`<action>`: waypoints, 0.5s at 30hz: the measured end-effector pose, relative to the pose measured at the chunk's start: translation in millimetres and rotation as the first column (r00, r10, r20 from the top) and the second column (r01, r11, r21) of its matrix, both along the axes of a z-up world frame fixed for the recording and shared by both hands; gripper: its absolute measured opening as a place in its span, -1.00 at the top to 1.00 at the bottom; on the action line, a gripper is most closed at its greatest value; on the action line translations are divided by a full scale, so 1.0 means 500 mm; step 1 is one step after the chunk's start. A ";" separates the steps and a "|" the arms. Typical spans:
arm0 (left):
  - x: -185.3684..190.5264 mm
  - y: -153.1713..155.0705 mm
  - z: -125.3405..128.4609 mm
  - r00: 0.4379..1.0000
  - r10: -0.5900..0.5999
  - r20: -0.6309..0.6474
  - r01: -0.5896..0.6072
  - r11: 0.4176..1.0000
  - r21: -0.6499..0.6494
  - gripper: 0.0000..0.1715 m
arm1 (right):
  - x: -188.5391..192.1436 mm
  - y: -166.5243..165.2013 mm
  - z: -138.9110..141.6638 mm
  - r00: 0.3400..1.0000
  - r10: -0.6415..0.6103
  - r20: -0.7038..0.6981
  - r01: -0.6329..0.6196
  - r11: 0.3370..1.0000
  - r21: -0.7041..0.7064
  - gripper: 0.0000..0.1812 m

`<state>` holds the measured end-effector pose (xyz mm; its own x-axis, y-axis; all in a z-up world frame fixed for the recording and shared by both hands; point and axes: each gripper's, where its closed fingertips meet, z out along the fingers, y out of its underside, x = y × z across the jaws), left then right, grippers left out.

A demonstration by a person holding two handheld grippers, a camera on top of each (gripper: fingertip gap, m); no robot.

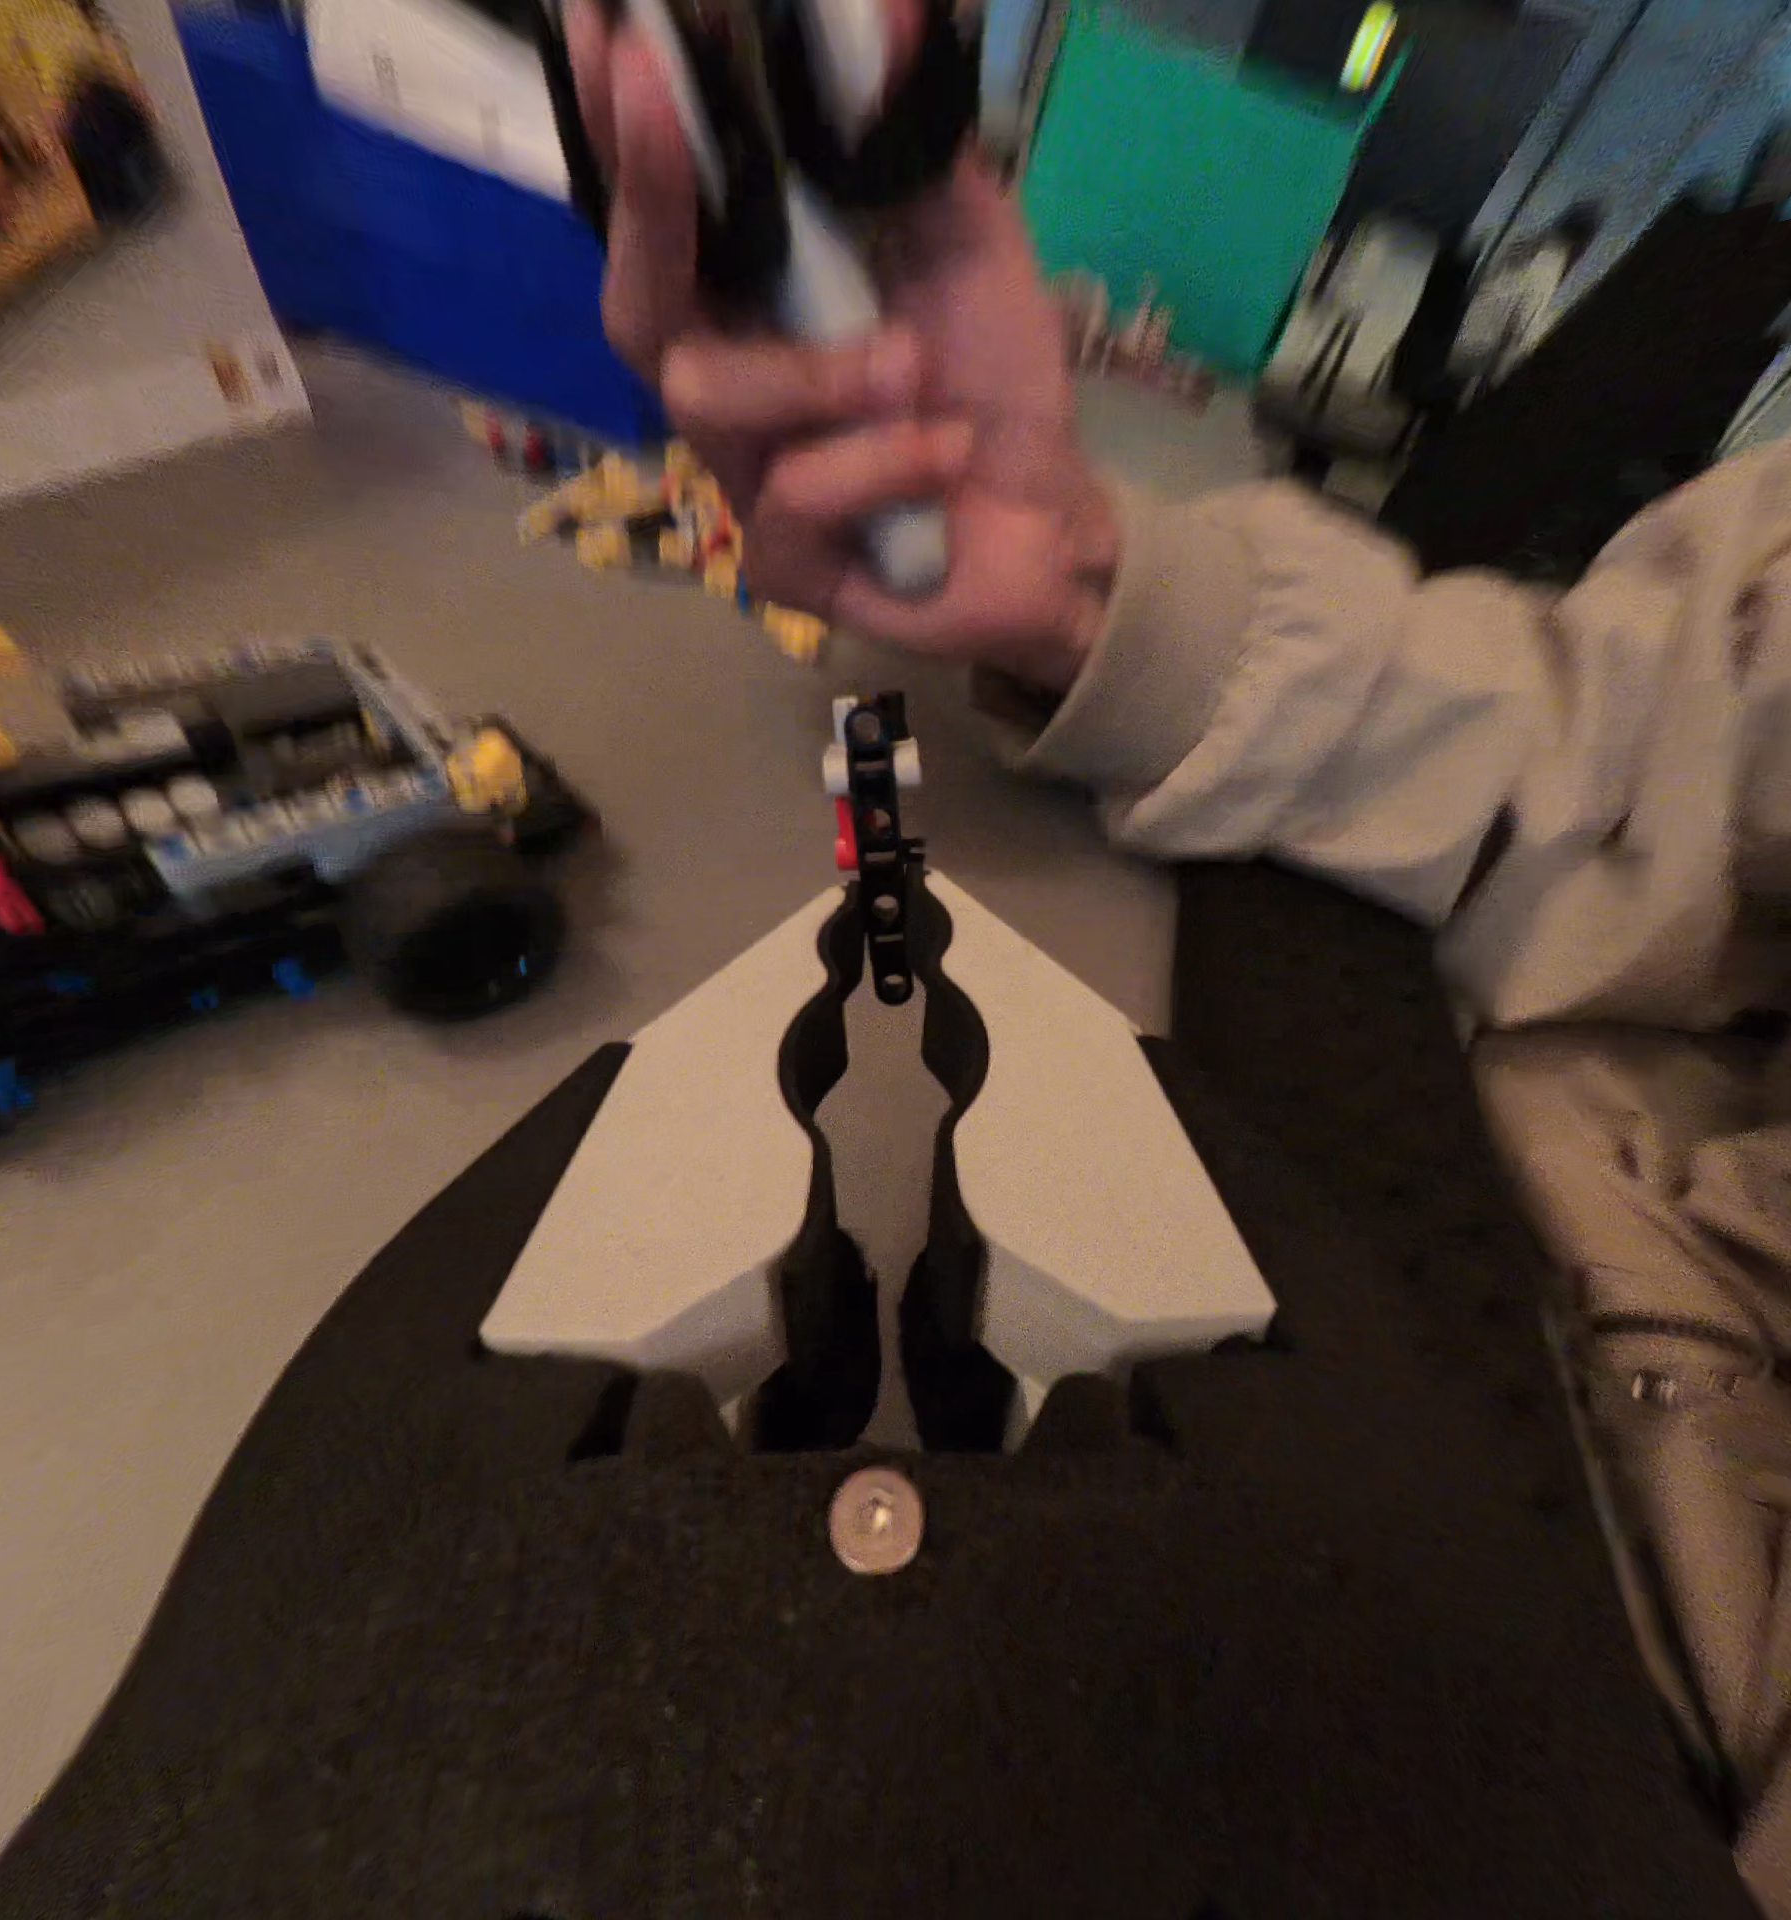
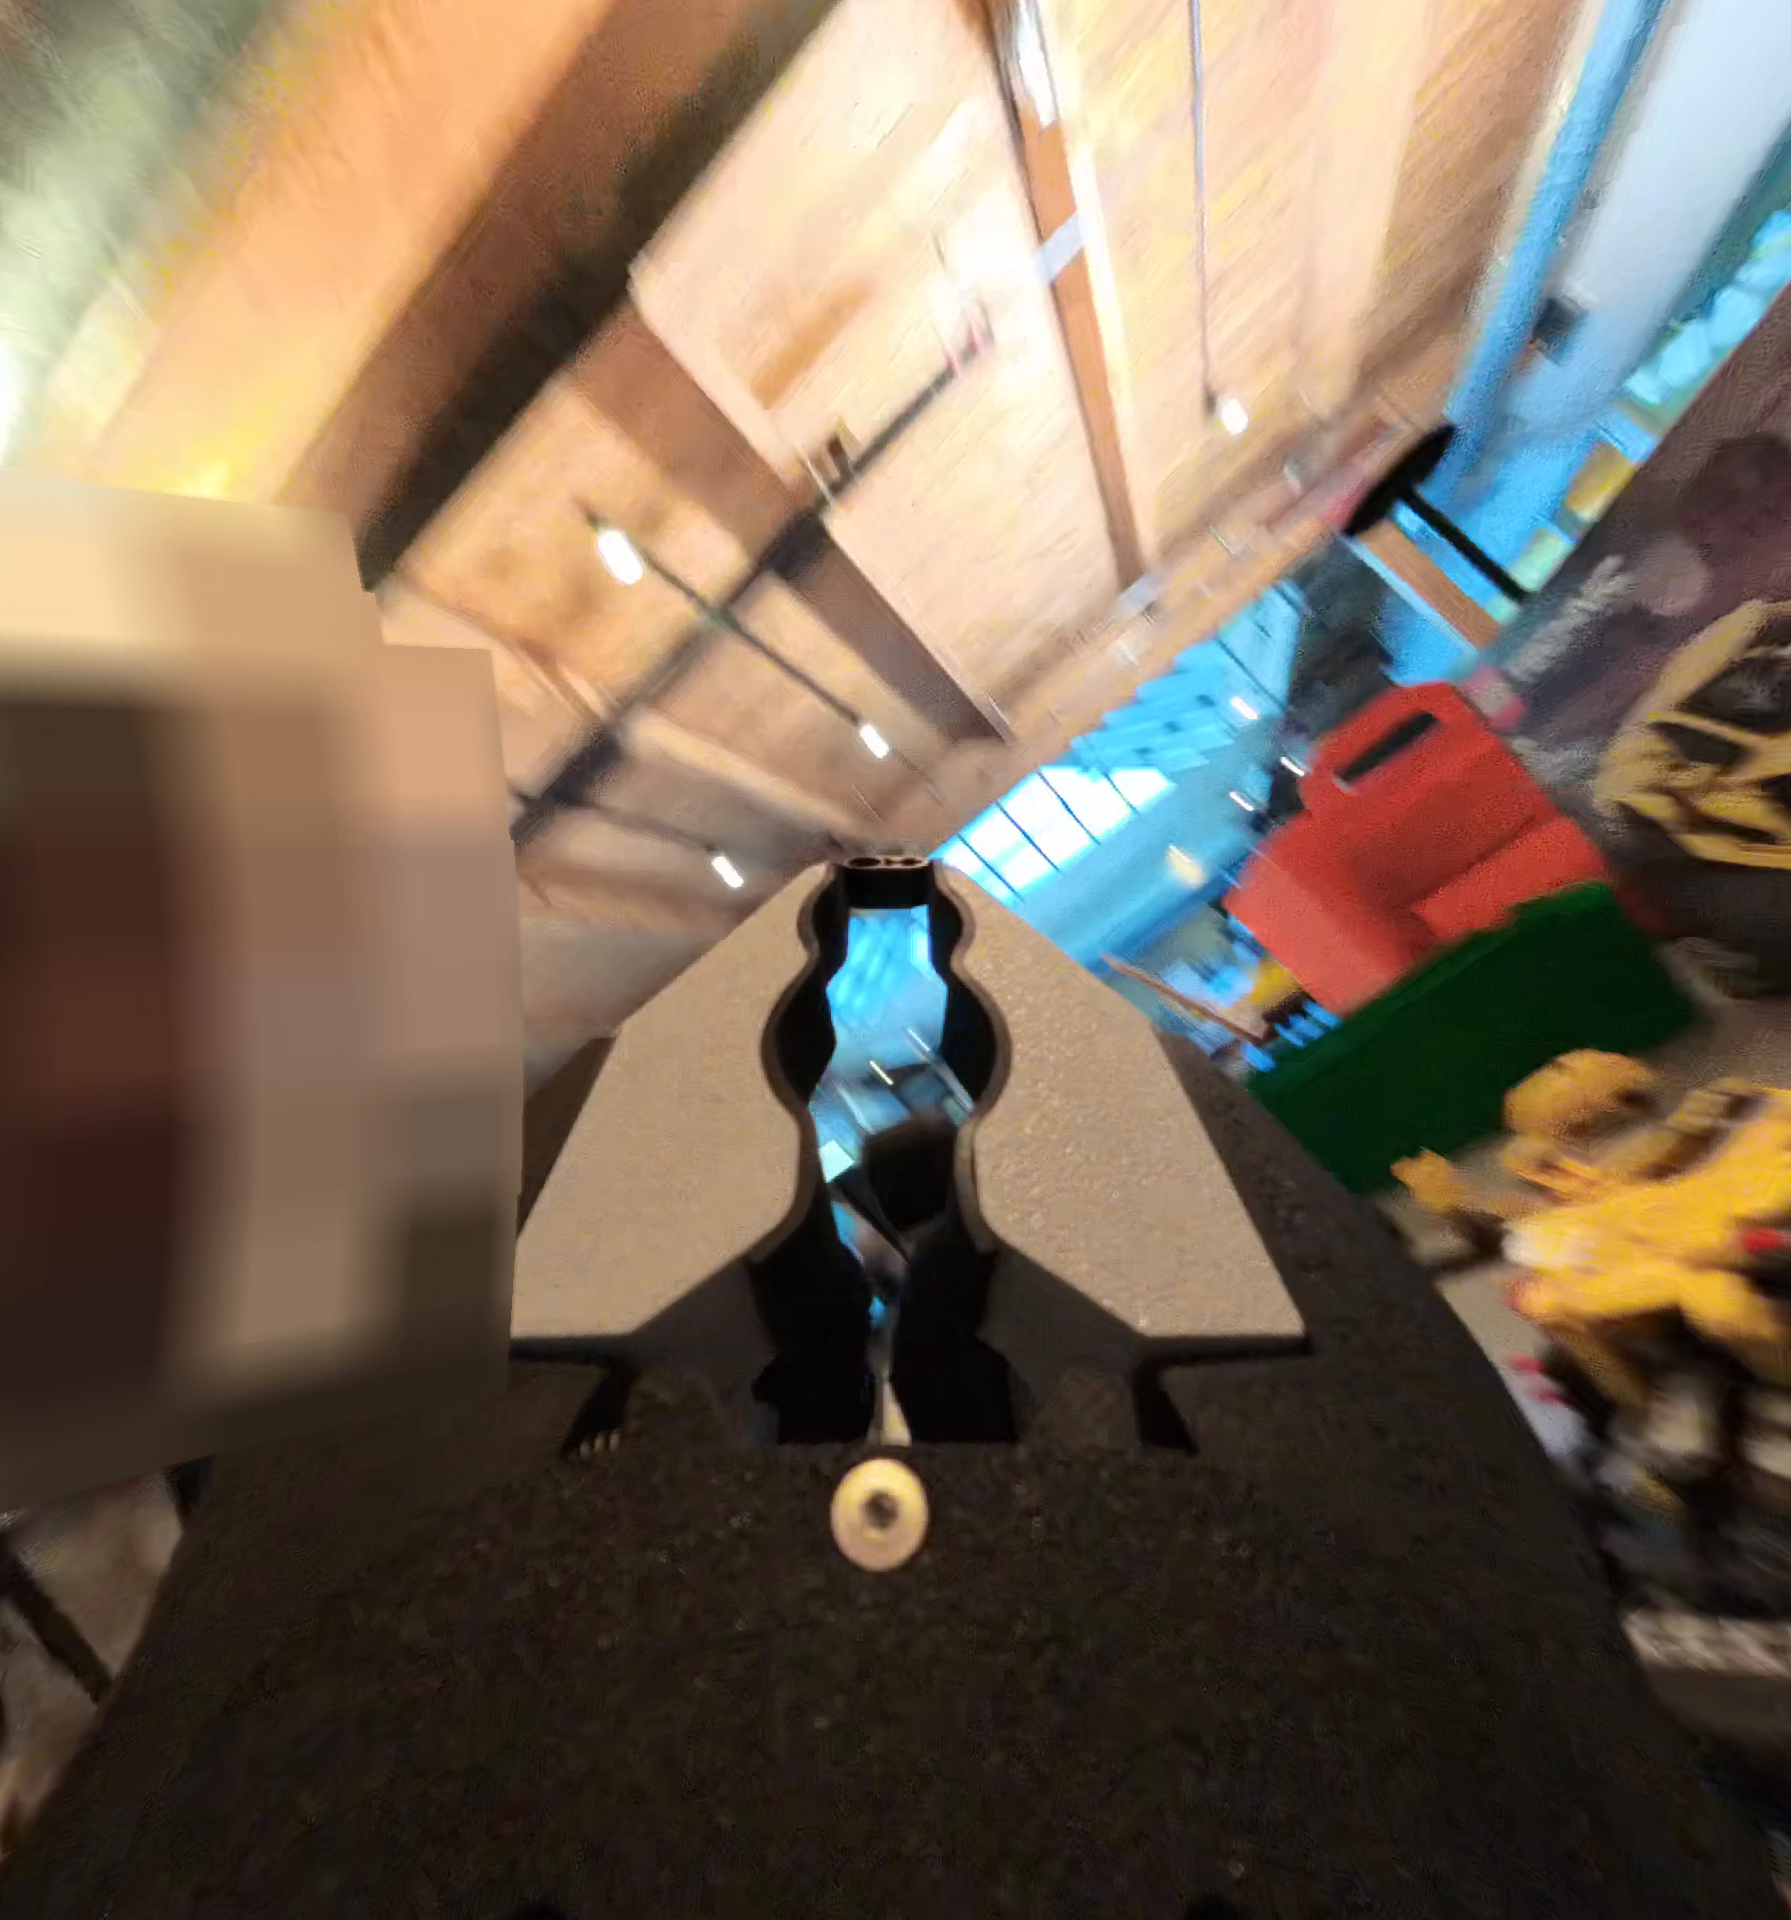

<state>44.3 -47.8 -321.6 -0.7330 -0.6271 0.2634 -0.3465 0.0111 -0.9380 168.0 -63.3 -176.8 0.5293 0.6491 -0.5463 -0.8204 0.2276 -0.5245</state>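
Observation:
My left gripper (image 1: 886, 914) is shut on a black holed beam (image 1: 883, 873) with small white and red pieces at its far end, held above the grey table (image 1: 247, 1195). A partly built toy vehicle (image 1: 236, 831) with black wheels lies to the left on the table. A person's hand (image 1: 870, 416) holds the other gripper's handle above and beyond my left gripper. My right gripper (image 2: 886, 883) is shut on a small black holed piece (image 2: 886, 871) at its tips and is tilted up toward the ceiling.
Loose yellow bricks (image 1: 662, 520) lie on the table beyond the left gripper. A blue box (image 1: 403, 229) and a picture box (image 1: 60, 208) stand at the back. A beige sleeve (image 1: 1442, 748) fills the right. The right wrist view shows red (image 2: 1410, 831) and green (image 2: 1473, 1029) boxes and yellow toy parts (image 2: 1649, 1247). The gap from one gripper's tips to the other's is roughly 20 cm.

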 end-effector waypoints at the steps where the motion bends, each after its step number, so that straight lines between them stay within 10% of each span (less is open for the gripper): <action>1: 0.011 0.019 0.021 0.999 0.036 0.008 -0.036 0.997 -0.063 0.93 | -0.009 -0.010 0.005 0.998 -0.005 0.062 0.007 0.999 -0.034 0.85; 15: 0.018 0.084 0.147 0.992 0.066 0.104 -0.014 0.900 -0.436 0.93 | -0.017 -0.036 -0.017 0.976 0.216 -0.036 -0.219 0.967 -0.131 0.85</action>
